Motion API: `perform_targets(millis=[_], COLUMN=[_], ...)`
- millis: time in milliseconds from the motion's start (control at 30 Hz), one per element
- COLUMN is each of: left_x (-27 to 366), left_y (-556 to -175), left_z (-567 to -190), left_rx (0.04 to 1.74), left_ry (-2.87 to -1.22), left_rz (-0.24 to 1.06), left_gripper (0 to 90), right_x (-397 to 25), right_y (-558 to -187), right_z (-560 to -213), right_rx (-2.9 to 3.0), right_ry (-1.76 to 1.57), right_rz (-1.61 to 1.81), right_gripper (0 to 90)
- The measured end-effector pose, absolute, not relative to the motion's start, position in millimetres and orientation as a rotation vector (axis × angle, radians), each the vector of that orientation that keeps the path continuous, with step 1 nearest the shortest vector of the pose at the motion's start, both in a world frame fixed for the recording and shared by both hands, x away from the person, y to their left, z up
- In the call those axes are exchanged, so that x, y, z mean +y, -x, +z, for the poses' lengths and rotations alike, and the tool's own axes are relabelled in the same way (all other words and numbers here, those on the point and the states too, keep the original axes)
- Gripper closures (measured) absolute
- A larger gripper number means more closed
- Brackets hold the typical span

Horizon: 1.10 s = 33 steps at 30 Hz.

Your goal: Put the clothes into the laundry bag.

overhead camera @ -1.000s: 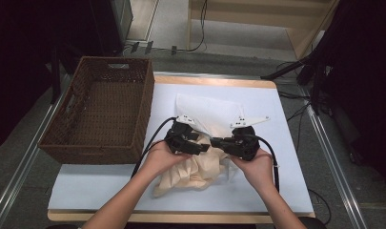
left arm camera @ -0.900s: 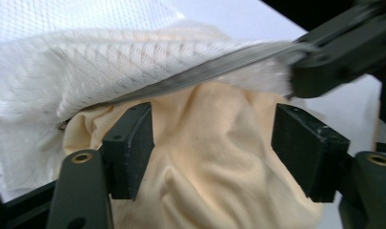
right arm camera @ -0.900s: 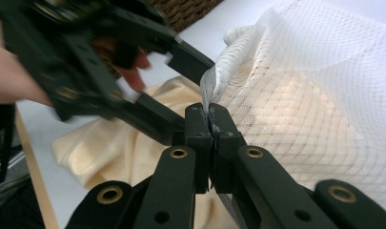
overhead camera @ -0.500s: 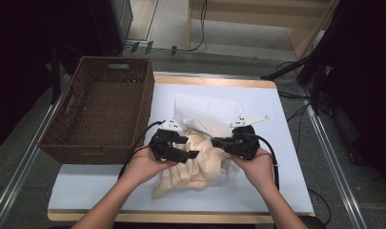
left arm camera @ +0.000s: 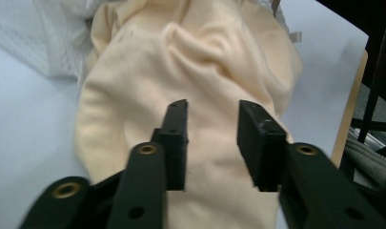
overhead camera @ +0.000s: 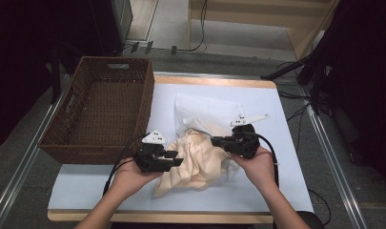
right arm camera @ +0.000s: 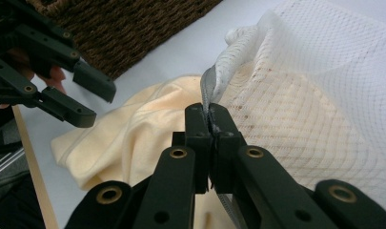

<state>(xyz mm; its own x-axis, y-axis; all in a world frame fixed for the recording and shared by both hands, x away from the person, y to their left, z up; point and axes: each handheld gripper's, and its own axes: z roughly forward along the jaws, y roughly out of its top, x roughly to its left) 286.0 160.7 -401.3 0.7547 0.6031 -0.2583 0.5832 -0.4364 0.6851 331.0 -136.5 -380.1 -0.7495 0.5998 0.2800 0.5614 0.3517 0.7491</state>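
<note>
Pinching the grey-trimmed edge of the white mesh laundry bag (right arm camera: 324, 109) with the right gripper (right arm camera: 210, 119), jaws squeezed fully together on the hem, nothing else caught in them. Hovering the left gripper (left arm camera: 212, 138) low over the cream garment (left arm camera: 195, 67), jaws parted moderately wide with nothing between them; can't tell if the tips are actually brushing the fabric.

Sitting mid-table on the pale blue mat (overhead camera: 295, 191): garment bunched up and spilling out of the bag's mouth toward the near edge, bag flattened behind it.

Comparing with a second ago: left gripper (overhead camera: 158, 157) pulling away to the left, from nearly touching the right gripper (overhead camera: 228, 141) to well apart, now near the corner of the basket. Right one barely shifting. More of the cloth showing between the two.

Looking soft and knit-like, the garment, rumpled into thick folds. Bag being fine see-through netting with a woven tape hem. Wicker basket (overhead camera: 105, 114) being dark brown, rectangular, tightly woven, standing left of the pile.
</note>
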Motion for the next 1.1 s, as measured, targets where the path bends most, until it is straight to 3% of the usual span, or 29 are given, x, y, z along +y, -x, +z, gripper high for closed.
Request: perform_targets(millis=[133,367,633,1100], left_x=[172.8,186.6,194.5,153.8], left_y=[-278.9,-267.0,-264.3,-267.1], left_z=[-406.3,-414.9,-436.5,-459.4], left_rx=[0.914,0.944,1.006,0.934], left_ry=[-2.146,-2.155,-2.155,-2.202], left_rz=[0.024,0.047,0.027,0.019], left_gripper=[79.9,90.0,90.0,90.0], right_x=[-137.0,-137.5,-135.7,-135.5], right_y=[-332.6,-334.2,-336.5,-337.3], right_z=[-379.4,-379.9,-379.8,-381.1], right_rx=[2.549,2.557,2.563,2.564], right_ry=[-1.087,-1.082,-1.079,-1.087], right_rz=[1.380,1.386,1.390,1.382], right_gripper=[89.3,89.3,89.3,89.4])
